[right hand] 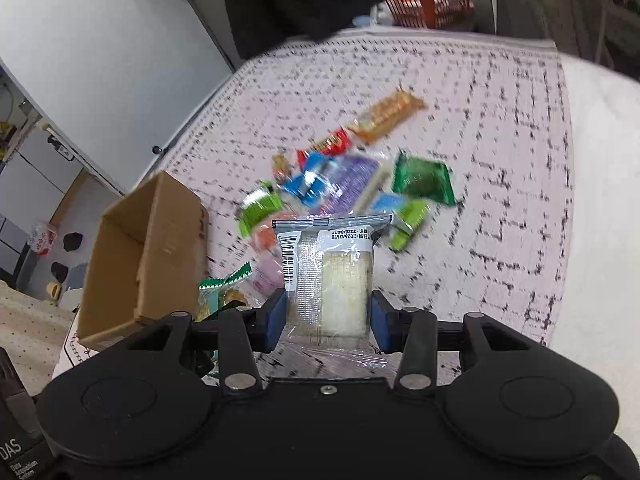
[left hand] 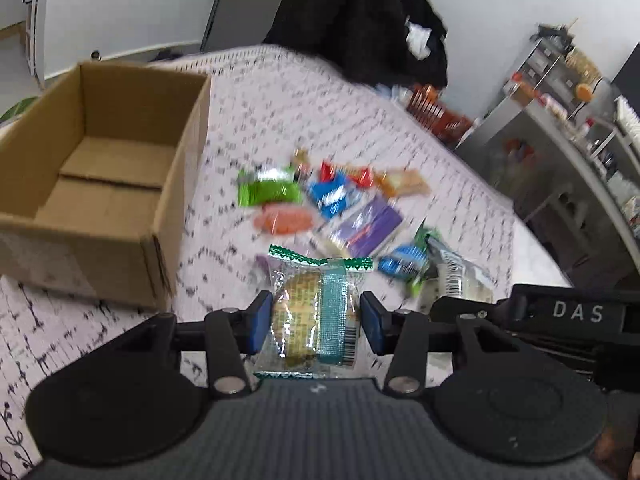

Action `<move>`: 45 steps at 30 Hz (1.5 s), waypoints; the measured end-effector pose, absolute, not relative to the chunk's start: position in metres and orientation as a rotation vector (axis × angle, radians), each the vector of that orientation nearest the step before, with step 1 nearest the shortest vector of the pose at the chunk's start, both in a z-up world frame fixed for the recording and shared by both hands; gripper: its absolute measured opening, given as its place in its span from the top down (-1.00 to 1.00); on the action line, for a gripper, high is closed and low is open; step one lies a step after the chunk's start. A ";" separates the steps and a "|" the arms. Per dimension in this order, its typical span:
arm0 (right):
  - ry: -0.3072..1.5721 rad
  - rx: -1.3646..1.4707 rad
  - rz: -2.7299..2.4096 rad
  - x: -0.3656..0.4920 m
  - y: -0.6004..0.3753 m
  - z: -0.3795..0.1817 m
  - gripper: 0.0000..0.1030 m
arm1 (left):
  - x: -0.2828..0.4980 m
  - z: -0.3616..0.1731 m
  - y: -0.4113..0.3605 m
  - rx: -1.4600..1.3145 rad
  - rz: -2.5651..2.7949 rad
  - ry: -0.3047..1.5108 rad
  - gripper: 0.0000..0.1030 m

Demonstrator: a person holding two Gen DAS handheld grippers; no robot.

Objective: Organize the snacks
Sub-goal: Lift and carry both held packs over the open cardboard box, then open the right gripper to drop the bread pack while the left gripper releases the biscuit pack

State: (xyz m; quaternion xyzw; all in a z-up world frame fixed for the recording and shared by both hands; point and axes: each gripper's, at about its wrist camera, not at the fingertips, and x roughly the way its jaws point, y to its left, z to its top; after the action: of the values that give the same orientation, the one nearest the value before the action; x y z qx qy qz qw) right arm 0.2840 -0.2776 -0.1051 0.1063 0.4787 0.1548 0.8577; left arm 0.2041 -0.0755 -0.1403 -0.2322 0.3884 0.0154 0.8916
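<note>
My left gripper [left hand: 311, 322] is shut on a clear-wrapped round pastry with a teal band and green zigzag edges [left hand: 310, 312], held above the tablecloth. An open, empty cardboard box [left hand: 100, 184] stands to its left. My right gripper [right hand: 328, 322] is shut on a clear-wrapped pale square cake with a barcode label [right hand: 332, 280]. The box [right hand: 152, 256] shows at its left, with the left gripper's pastry [right hand: 224, 284] beside it. A pile of loose snack packets [left hand: 320, 204] lies on the cloth ahead; it also shows in the right wrist view [right hand: 344, 184].
A white patterned tablecloth [left hand: 280, 100] covers the table. An orange basket [left hand: 428, 108] sits at the far edge, also in the right wrist view [right hand: 432, 4]. A dark jacket [left hand: 360, 20] hangs behind. A grey shelf unit [left hand: 560, 120] stands at the right.
</note>
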 end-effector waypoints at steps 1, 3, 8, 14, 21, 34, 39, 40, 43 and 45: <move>0.998 0.219 0.328 0.283 -0.275 -0.101 0.16 | 0.203 -0.136 -0.073 -0.489 0.029 0.796 0.09; 0.980 0.204 0.333 0.280 -0.268 -0.092 0.16 | 0.201 -0.128 -0.066 -0.502 0.028 0.773 0.09; 0.939 0.170 0.357 0.274 -0.249 -0.077 0.17 | 0.197 -0.108 -0.041 -0.544 0.050 0.716 0.09; 0.893 0.132 0.393 0.269 -0.220 -0.060 0.17 | 0.189 -0.086 -0.014 -0.567 0.062 0.652 0.09; 0.871 0.083 0.416 0.261 -0.188 -0.050 0.17 | 0.180 -0.078 0.007 -0.604 0.067 0.620 0.09; 0.875 0.076 0.439 0.259 -0.137 -0.046 0.17 | 0.162 -0.081 0.068 -0.711 0.140 0.575 0.09; 0.885 0.074 0.453 0.260 -0.118 -0.048 0.17 | 0.159 -0.084 0.087 -0.750 0.174 0.563 0.09; 0.885 0.071 0.456 0.261 -0.114 -0.050 0.17 | 0.159 -0.086 0.090 -0.753 0.179 0.563 0.09; 0.895 0.069 0.463 0.264 -0.103 -0.054 0.17 | 0.159 -0.091 0.097 -0.770 0.191 0.569 0.09; 0.909 0.069 0.465 0.268 -0.098 -0.061 0.17 | 0.159 -0.098 0.105 -0.785 0.208 0.580 0.09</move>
State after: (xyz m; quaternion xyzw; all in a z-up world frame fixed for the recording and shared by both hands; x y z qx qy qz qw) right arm 0.2684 -0.0977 -0.0605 0.0331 0.4348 0.2226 0.8720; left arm 0.1589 0.1048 -0.0976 -0.3764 0.2782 0.0997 0.8780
